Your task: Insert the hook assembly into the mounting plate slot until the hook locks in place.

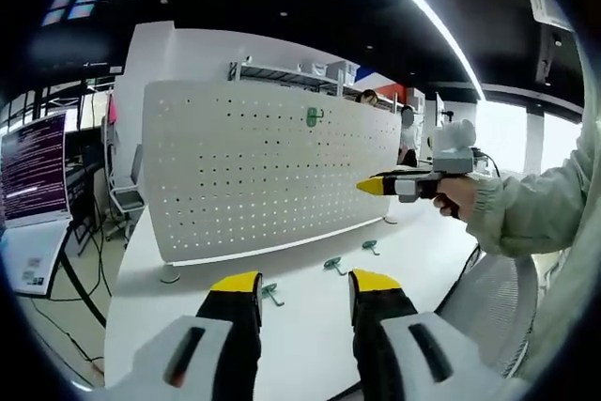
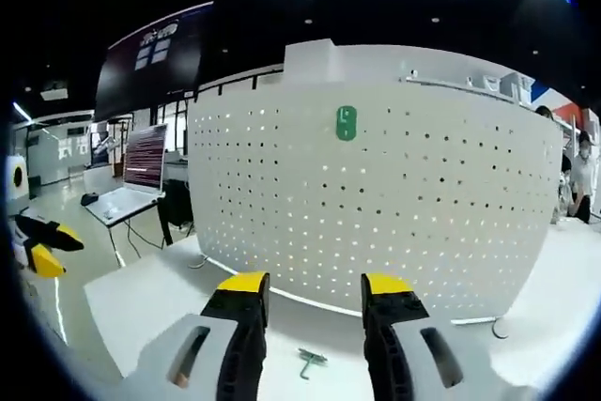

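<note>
Hook and right claw: in the right gripper view a loose green hook (image 2: 310, 362) is lying flat on the white worktop (image 2: 150, 307), just ahead of the right claw (image 2: 315, 290) and between its two jaws, at about 6 o'clock from the claw's midpoint.
Hook axis: its shank is running roughly from 10 o'clock to 4 o'clock in that view, though it is small and partly blurred.
Nearer hand: judging from both views, the right claw is sitting closer to a hook than the left one is.
Right claw state: its jaws are standing well apart and gripping nothing.
Left claw state: the left claw (image 1: 305, 288) is also gaping wide and carrying nothing; it is showing again at 9 o'clock in the right gripper view.
Other hooks: three more green hooks are lying on the worktop in the left gripper view, one (image 1: 270, 293) just beside the left jaw tip, one (image 1: 332, 264) further out, one (image 1: 370, 246) near the board's foot.
Mounting plate: the white perforated mounting plate (image 2: 404, 204) is standing upright on the worktop, facing both claws.
Mounted hook: one green hook (image 2: 346, 123) is already hanging near the plate's top edge, at 12 o'clock.
Hook looks: small, green, thin and light, probably easy to nudge aside.
</note>
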A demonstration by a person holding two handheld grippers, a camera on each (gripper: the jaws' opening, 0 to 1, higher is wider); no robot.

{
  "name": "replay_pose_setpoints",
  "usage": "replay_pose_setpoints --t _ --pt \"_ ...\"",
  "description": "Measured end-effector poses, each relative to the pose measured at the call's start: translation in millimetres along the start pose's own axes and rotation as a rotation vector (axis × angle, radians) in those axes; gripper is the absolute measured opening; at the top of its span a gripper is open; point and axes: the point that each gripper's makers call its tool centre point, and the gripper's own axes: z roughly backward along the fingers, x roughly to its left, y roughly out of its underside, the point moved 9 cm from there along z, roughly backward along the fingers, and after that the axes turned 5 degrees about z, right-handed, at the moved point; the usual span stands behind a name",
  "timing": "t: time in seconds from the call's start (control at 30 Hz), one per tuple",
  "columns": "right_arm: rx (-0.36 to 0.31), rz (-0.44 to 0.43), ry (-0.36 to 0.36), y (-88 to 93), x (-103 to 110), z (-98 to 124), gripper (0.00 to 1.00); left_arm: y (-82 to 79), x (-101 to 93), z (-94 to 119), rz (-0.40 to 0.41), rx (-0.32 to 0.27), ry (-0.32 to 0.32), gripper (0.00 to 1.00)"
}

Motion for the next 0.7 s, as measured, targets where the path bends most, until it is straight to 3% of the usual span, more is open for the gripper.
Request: replay_pose_setpoints --t 0.43,0.7 --pt "0.015 -0.019 -0.053 4.7 -7 54 0.4 0.3 -20.0 -7 -0.002 -0.014 0.006 0.39" --pt "0.046 -0.014 -0.092 15.9 -9 77 0.39 -1.9 -26.4 -29 -0.003 0.003 0.054 0.39"
